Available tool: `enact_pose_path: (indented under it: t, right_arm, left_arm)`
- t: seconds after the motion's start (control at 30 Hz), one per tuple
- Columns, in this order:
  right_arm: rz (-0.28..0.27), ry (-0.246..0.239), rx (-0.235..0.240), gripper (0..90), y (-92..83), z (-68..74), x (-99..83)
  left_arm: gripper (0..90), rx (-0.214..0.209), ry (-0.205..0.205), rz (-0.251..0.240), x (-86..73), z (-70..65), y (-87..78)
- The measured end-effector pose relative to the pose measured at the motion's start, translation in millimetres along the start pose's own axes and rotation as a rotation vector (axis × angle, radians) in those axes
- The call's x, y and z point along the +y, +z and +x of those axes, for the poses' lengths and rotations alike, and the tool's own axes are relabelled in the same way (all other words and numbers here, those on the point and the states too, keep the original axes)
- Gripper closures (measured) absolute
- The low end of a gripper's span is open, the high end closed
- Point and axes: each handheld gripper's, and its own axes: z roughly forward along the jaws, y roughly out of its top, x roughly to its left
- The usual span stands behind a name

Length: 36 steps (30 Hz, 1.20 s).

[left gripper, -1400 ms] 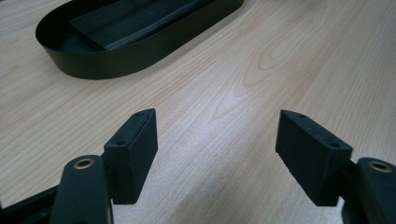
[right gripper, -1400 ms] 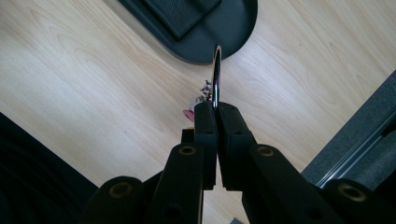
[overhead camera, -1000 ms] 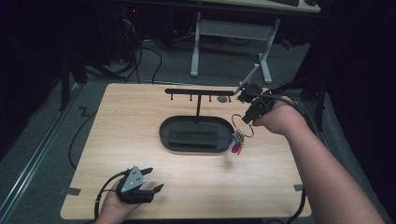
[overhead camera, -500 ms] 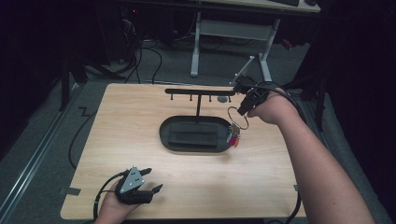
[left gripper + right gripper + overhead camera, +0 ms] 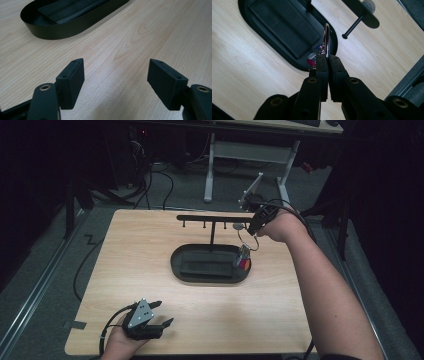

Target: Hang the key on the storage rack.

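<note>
One thin metal ring [image 5: 326, 40] is all we have pinched between the right gripper [image 5: 328, 60]'s jaws, which are pressed together on its lower arc, and that slim hold is our main worry. The ring carries a cluster of small coloured charms [image 5: 244, 262] that hangs just above the near right end of the hook stand's oval tray [image 5: 176, 266]. We hold the ring just below the stand's crossbar [image 5: 200, 217], near its right end, where a short peg [image 5: 353, 26] points out. As we judge it, the ring stands edge-on to that peg, so it could strike the peg tip and twist in the pads or slip out, dropping the charms into the tray. A push against the crossbar could also tip the light stand. Our left gripper [image 5: 161, 314] rests on the table [image 5: 300, 320] well in front of the tray, jaws spread and empty, too far off to steady the stand.
</note>
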Motion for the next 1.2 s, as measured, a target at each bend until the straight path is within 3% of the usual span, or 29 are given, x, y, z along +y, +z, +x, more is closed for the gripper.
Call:
enact_pose_path:
  t: [0.5, 0.83, 1.2]
  right_arm:
    - [0.022, 0.06, 0.002, 88.0, 23.3, -19.3, 7.6]
    - [0.016, 0.051, -0.018, 87.9, 31.4, -25.0, 4.5]
    - [0.02, 0.046, -0.065, 86.6, 40.4, -25.3, 14.1]
  left_arm:
    - [30.4, -0.005, -0.007, 0.004, -1.5, 2.0, -0.3]
    - [30.5, -0.008, -0.002, 0.011, -2.0, 0.3, 1.1]
    - [30.4, -0.013, -0.005, 0.012, -2.8, 0.5, 1.3]
